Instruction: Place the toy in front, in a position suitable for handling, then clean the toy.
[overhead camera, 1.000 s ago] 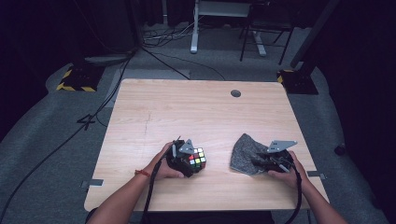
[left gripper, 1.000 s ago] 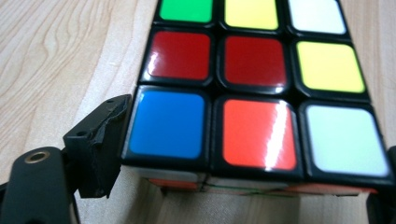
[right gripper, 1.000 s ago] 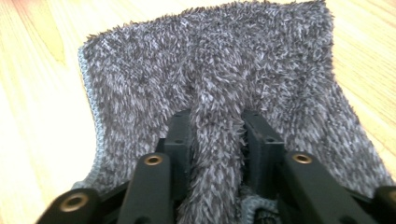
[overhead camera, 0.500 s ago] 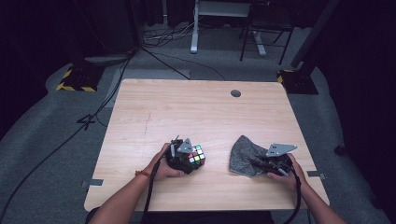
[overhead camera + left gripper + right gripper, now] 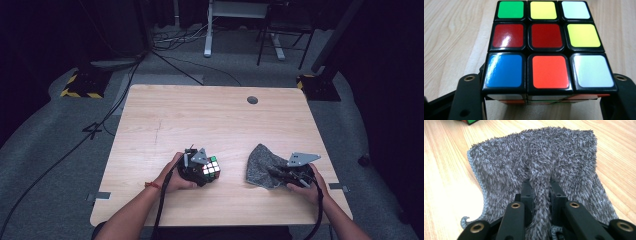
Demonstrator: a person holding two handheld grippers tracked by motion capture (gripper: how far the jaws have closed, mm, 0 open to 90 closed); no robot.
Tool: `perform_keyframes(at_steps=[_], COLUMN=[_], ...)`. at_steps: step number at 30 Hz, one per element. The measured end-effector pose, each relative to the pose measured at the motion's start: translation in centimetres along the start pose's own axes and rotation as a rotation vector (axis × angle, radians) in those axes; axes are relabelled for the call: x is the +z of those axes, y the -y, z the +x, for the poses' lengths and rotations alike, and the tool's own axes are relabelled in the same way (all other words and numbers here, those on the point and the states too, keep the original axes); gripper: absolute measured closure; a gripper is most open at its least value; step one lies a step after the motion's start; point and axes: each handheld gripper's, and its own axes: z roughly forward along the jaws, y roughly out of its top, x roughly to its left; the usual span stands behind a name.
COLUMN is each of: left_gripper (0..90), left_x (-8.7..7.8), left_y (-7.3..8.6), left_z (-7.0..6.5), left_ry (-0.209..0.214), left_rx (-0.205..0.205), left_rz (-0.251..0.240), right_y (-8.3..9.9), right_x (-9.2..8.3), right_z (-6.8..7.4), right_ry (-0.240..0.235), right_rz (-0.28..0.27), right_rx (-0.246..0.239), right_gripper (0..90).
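**A:** Starting at your right gripper [image 5: 540,192]: its jaws are nearly closed, with a ridge of the grey cloth [image 5: 536,160] pinched up between them. You have hold of a fold near the cloth's near edge, and the rest fans out flat on the table [image 5: 200,115] beyond the fingertips.

**B:** And the other hand?

**A:** Your left gripper [image 5: 544,100] stands wide, one jaw on either side of the puzzle cube [image 5: 546,47]. Both jaws look pressed to the cube's lower layer, though the contact itself sits at the very bottom of the left gripper view, so I would call it gripped rather than swear to it.

**B:** Where does everything sit?

**A:** Take the cube [image 5: 209,169] as your mark. It is near the table's front edge, left of centre. The cloth [image 5: 262,167] lies to the right of the cube, apart from it, with bare wood between. The left gripper [image 5: 192,167] is against the cube's left side, and the right gripper [image 5: 280,174] is at the cloth's far side from the cube. Whether the cube rests on the wood or is raised a little, I cannot tell.

**B:** How far along would you say you are?

**A:** Early, in my judgement. Both grasps are made, which is the done part. The cloth has not met the cube, so bringing the two together and wiping or covering the cube is all left to do.
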Motion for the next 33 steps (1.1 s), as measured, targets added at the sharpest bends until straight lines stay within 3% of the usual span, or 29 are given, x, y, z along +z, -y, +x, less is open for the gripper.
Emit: perform_keyframes(at_steps=[8,15,27,33], left_gripper=[33.8,33.9,33.9,33.9], left_x=[-0.9,-1.5,-1.3,-1.1], left_y=[-0.7,-1.0,-1.3,-2.0], left_z=[-0.2,0.0,-0.1,0.0], left_ry=[-0.010,-0.021,-0.018,-0.023], left_rx=[0.029,0.027,0.037,0.053], left_rz=[-0.020,-0.038,-0.020,-0.015], right_y=[-0.2,-0.5,-1.0,-2.3], right_x=[-0.2,-0.4,-1.0,-1.4], right_z=[0.0,0.0,-0.1,0.1], right_ry=[0.011,0.010,0.016,0.003], right_rz=[-0.008,-0.021,-0.052,-0.081], right_rx=[-0.001,0.000,-0.002,-0.025], right_gripper=[78.0,78.0,78.1,78.2])
